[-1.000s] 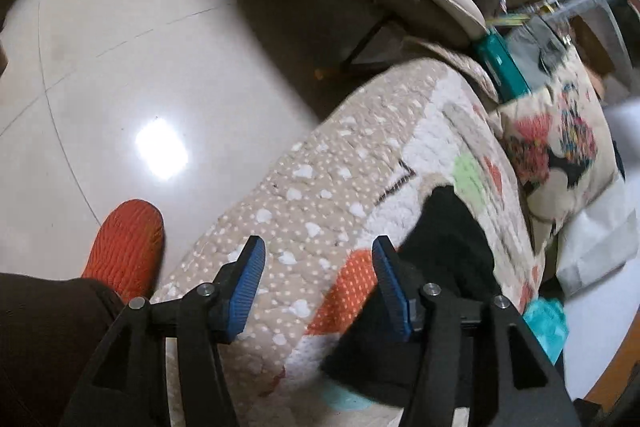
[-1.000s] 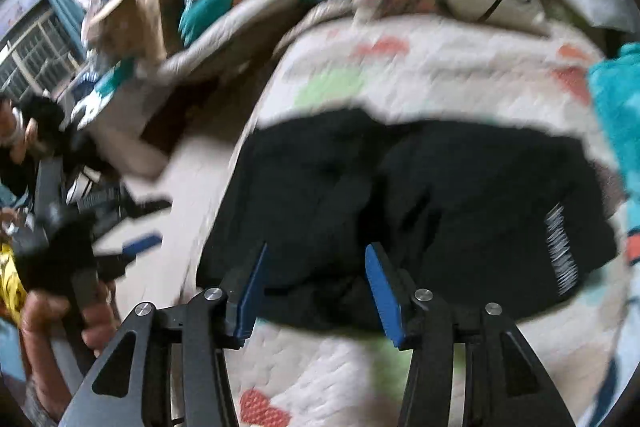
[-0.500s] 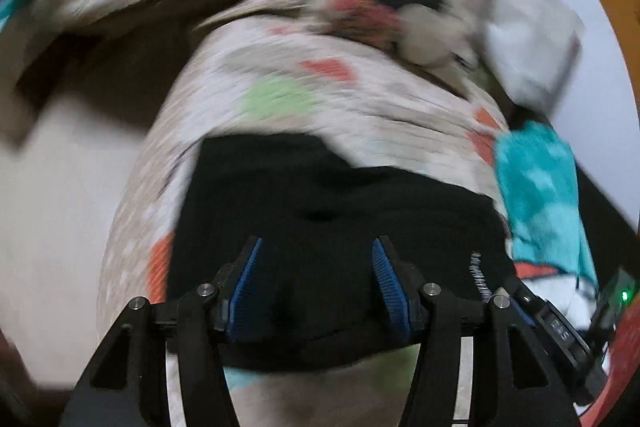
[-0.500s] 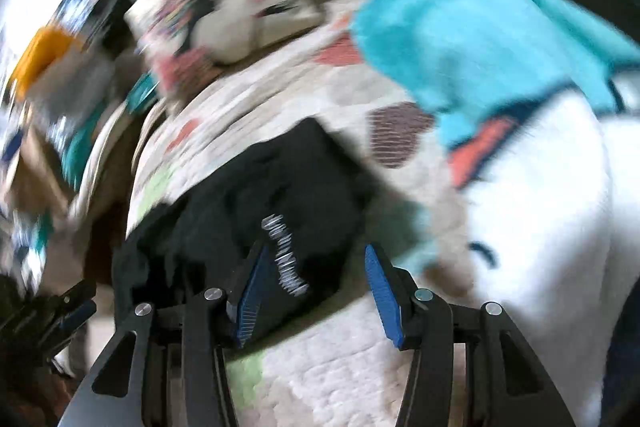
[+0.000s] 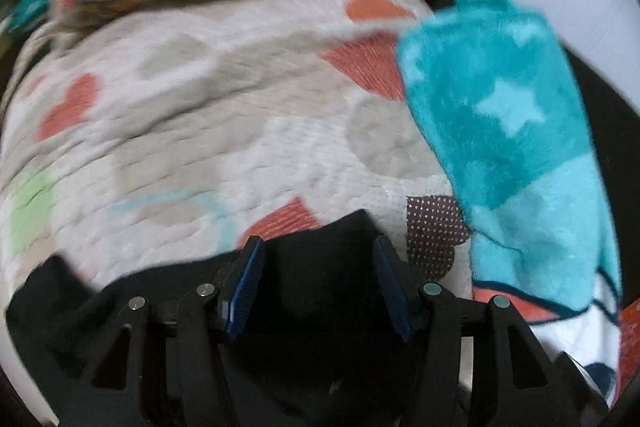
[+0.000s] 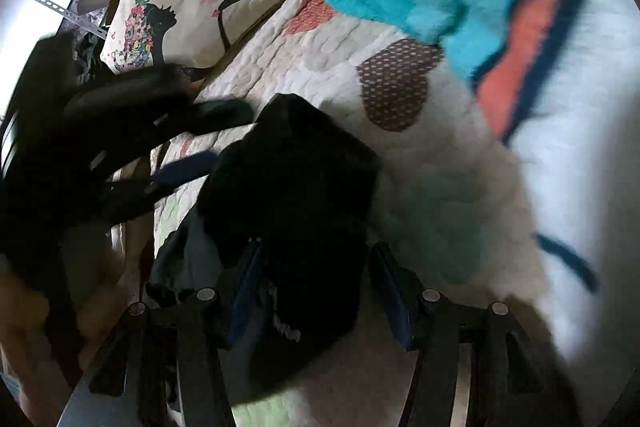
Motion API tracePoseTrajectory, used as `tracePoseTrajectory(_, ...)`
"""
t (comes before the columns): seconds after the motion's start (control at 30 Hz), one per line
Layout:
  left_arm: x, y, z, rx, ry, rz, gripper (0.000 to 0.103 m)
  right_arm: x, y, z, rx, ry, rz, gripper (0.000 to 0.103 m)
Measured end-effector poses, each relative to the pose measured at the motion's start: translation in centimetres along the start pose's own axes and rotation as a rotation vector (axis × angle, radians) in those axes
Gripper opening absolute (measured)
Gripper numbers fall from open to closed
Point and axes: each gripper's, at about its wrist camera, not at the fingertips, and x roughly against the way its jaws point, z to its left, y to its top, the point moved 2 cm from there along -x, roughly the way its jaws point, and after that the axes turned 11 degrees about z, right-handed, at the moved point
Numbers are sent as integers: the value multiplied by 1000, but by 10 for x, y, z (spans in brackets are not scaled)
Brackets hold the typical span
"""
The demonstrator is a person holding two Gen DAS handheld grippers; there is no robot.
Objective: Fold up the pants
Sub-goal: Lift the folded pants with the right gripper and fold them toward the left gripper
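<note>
While the left wrist view shows only a top corner of the black pants (image 5: 320, 267) poking up between the left gripper (image 5: 316, 283) and its blue pads (image 5: 244, 291), the right wrist view takes in much more of the garment (image 6: 292, 211), lying bunched on the quilt (image 6: 320, 67) with white lettering near its lower edge. Both pairs of jaws stand apart. The right gripper (image 6: 316, 287) hangs over the lower part of the pants; whether its pads touch the cloth is hard to tell. Only the right view catches the left gripper (image 6: 180, 147) from outside, a dark blurred shape reaching in from the left, its fingers beside the pants' upper edge.

The quilt (image 5: 200, 107) is white with orange, green and brown patches. A teal star-print blanket (image 5: 500, 131) lies along its right side, near the pants. A cream cushion (image 6: 188, 7) printed with a woman's silhouette sits at the far end, with metal shelving (image 6: 60, 3) behind it.
</note>
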Motion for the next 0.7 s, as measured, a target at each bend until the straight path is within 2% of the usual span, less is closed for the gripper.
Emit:
tracePoseTrajectory(0.1,-25,12,-7,-66,35,70,55,-4,2,1,23,-3,-13,60)
tracePoseTrajectory(0.23,-36,15,-16,-163,43,108,62,-5,4,4,54,-14,-20,60)
tracePoseTrajectory(0.27,-34,13,-17,-195,45,110,52,-6,4,6,68,-18,-16,57)
tracePoseTrajectory(0.3,-32,12,-17,-203,40,109,41,-6,3,8,77,-18,-11,42)
tracePoseTrajectory(0.33,-29,10,-15,-203,32,108,39,-6,4,9,83,-15,-4,35)
tracePoseTrajectory(0.37,-25,8,-13,-200,15,102,34,-6,4,12,92,-8,4,29)
tracePoseTrajectory(0.43,-14,0,-7,-192,-6,71,28,-3,3,20,117,0,0,26)
tracePoseTrajectory(0.57,22,-17,8,-141,-58,-7,25,10,-5,53,248,-5,-39,25)
tracePoseTrajectory(0.7,73,-38,37,-56,-160,-104,25,27,-25,99,422,-4,-79,24)
